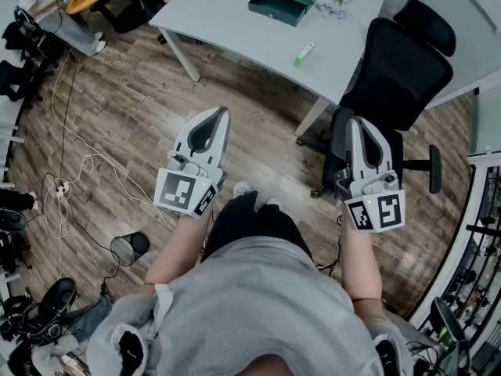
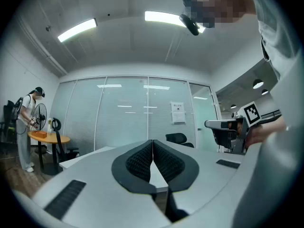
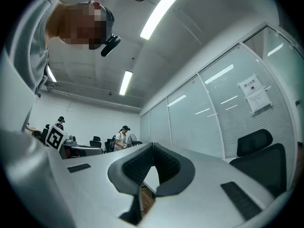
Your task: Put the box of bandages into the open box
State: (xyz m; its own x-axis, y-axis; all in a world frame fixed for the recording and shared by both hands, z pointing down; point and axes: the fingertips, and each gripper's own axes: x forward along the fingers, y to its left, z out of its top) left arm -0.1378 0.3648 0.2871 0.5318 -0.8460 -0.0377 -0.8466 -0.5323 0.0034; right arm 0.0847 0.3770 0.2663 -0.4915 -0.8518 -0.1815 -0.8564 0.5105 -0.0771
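Bandage box (image 1: 304,53) lies well beyond right gripper (image 1: 358,121).

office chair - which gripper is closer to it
Right. The right gripper sits beside the black office chair, overlapping its seat edge in the head view. The left gripper is well off to the chair's left, over the wood floor.

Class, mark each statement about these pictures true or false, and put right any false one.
1. The left gripper and the right gripper are both shut, with nothing between the jaws. True.
2. The open box sits on the floor. False: it sits on the table.
3. The bandage box lies inside the open box. False: it lies on the table, apart from it.
4. A black chair stands by the table. True.
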